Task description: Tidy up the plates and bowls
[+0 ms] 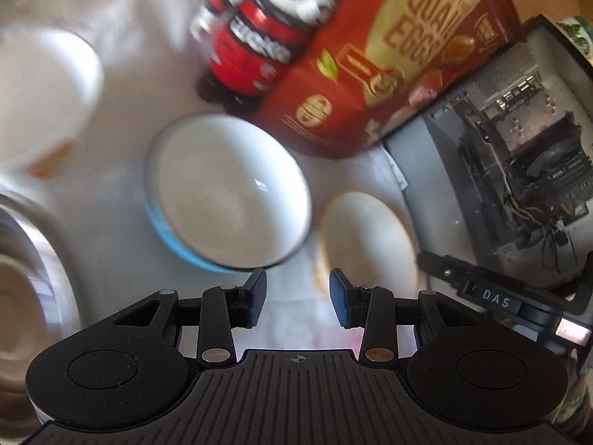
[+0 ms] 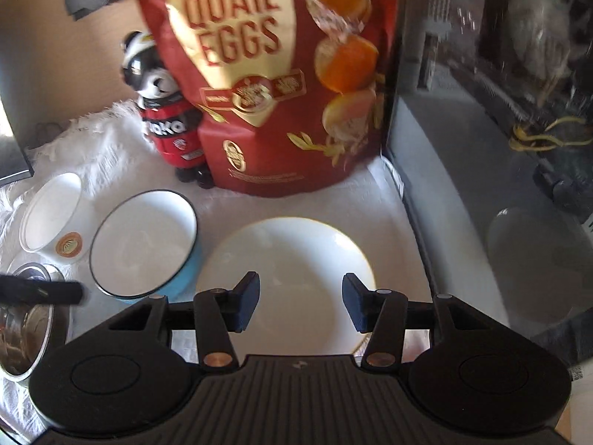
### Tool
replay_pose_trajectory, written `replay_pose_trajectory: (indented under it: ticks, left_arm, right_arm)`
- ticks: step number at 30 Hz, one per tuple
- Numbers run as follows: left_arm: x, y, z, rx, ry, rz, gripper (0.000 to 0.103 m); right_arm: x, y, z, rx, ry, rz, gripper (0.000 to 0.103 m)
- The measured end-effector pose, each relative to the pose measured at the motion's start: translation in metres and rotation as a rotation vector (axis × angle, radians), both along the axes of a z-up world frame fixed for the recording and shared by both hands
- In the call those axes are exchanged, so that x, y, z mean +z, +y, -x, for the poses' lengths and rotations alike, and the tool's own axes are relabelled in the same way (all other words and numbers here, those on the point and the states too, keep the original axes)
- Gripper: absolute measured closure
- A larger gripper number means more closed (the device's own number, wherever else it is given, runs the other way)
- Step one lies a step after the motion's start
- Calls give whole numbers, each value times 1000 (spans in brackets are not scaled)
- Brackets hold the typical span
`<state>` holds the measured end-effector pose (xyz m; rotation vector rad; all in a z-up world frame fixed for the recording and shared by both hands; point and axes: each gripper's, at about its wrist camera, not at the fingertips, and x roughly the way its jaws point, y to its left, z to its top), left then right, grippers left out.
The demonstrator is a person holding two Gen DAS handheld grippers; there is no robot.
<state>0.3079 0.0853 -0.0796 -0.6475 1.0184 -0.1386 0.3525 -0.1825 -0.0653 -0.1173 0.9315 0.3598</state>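
Count: one plate, two ceramic bowls, one steel bowl, one snack bag, one panda figure, one PC case.

White plate (image 2: 285,259) has a thin gold rim, shallow and empty, lying flat on the white cloth (image 2: 111,141) over the tabletop. It sits directly in front of the right gripper (image 2: 300,302), between the blue bowl and the PC case. In the left wrist view the same plate (image 1: 367,237) is just right of the blue bowl, nearly touching it.

Blue bowl (image 2: 144,248): white inside, light blue outside, dark rim, empty, upright. White bowl (image 2: 52,218) is further left with an orange round sticker on its side, just beside the blue one; cannot tell if they touch. Steel bowl (image 2: 26,333) sits at the near left edge of the frame.

Right gripper fingers are spread, nothing between them, hovering above the near part of the plate. Left gripper (image 1: 297,298) fingers are also spread and empty, above bare cloth between the blue bowl (image 1: 229,193) and the plate.

Boundaries: red quail eggs bag (image 2: 267,85) stands upright behind the plate, panda figure (image 2: 166,118) beside it on the left. Open PC case (image 2: 481,148) walls the right side, close to the plate's edge. Free cloth is mostly a narrow strip near the plate and in front of the bag. The left view is motion-blurred.
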Motion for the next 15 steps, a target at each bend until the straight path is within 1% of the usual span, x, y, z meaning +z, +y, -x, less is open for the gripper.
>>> replay_pose_trajectory:
  ticks: [2, 5, 9, 10, 12, 15]
  left_arm:
    - [-11, -13, -13, 20, 21, 18, 62]
    - [-26, -29, -29, 49, 51, 21, 62]
    - [-38, -42, -41, 61, 82, -10, 62]
    - [-40, -46, -43, 58, 84, -26, 70]
    - [-41, -55, -47, 39, 76, -53, 72]
    - [-45, -66, -54, 12, 81, -66, 67]
  right_arm:
    - [-3, -9, -12, -4, 41, -9, 54]
    - [-12, -13, -28, 1, 59, 11, 54]
    - [-26, -13, -47, 20, 75, 37, 54]
    - [-30, -13, -52, 23, 83, 39, 54]
    - [-38, -12, -62, 23, 96, 48, 54]
    - [-54, -10, -75, 20, 130, 51, 54]
